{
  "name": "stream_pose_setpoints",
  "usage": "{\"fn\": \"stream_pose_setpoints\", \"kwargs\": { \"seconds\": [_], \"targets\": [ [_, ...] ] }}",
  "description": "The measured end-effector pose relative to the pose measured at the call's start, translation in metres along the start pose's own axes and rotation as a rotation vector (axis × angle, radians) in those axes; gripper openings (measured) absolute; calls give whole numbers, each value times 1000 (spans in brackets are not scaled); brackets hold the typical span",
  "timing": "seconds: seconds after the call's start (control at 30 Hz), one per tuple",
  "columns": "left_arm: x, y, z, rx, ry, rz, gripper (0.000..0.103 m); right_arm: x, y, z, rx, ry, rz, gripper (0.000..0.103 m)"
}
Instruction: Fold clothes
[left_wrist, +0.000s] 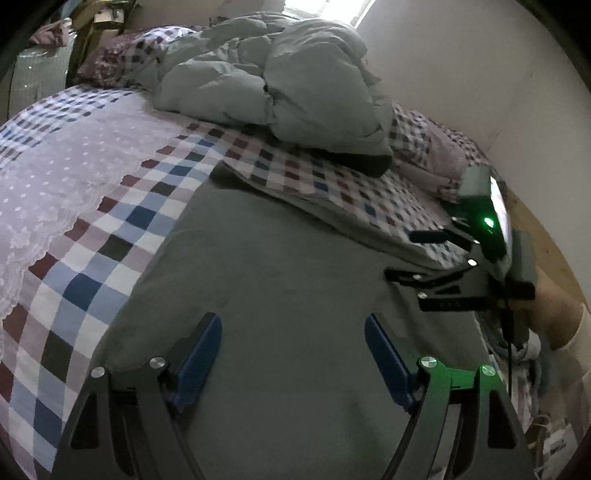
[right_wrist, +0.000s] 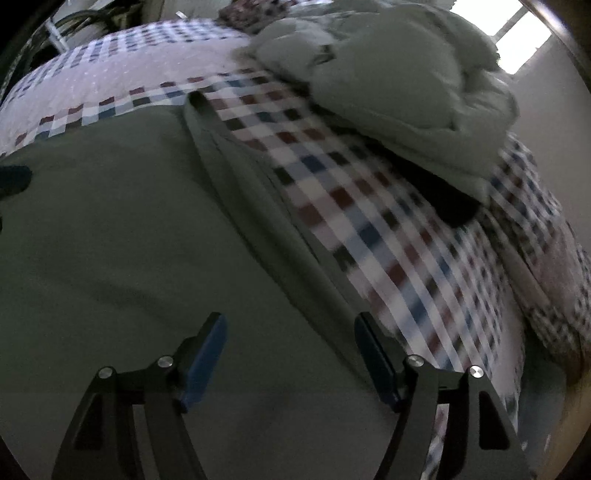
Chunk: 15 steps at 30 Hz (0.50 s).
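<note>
A grey-green garment is lying spread flat on a bed, on top of a checked bedspread with blue, dark red and white squares. In the left wrist view, the left gripper is hovering over the near part of this garment. Its two blue fingers are standing wide apart, and only the flat cloth is showing in the gap between them; they are gripping nothing.

In the right wrist view, the right gripper is hanging over the same garment, near its right edge, where a folded band of the cloth is running diagonally beside the checked bedspread. Its blue fingers are also standing open, and they are holding nothing. This view is somewhat blurred on the right side.

The right gripper is also showing in the left wrist view, at the right edge of the garment, with a green light on its body and a person's hand behind it.

A pale, crumpled duvet is lying in a heap at the far end of the bed, well apart from both grippers, close to a plain wall.
</note>
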<state>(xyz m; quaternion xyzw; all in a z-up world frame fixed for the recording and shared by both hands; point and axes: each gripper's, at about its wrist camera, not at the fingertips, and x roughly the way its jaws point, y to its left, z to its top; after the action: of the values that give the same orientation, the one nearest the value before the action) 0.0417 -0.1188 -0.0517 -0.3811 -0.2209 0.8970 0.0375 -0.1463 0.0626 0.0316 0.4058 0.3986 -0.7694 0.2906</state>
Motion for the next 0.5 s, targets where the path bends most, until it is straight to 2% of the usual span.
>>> {"fn": "stream_pose_setpoints", "kwargs": {
  "seconds": [0.23, 0.3, 0.37, 0.5],
  "targets": [
    [6, -10, -9, 75, 3, 65, 83, 40, -1, 36, -44, 57, 56, 77],
    [6, -10, -10, 82, 6, 67, 83, 45, -3, 42, -69, 56, 34, 79],
    [4, -6, -8, 64, 10, 52, 83, 49, -9, 50, -86, 57, -41, 79],
    [2, -1, -5, 30, 16, 22, 83, 50, -29, 65, -33, 25, -273, 79]
  ]
}}
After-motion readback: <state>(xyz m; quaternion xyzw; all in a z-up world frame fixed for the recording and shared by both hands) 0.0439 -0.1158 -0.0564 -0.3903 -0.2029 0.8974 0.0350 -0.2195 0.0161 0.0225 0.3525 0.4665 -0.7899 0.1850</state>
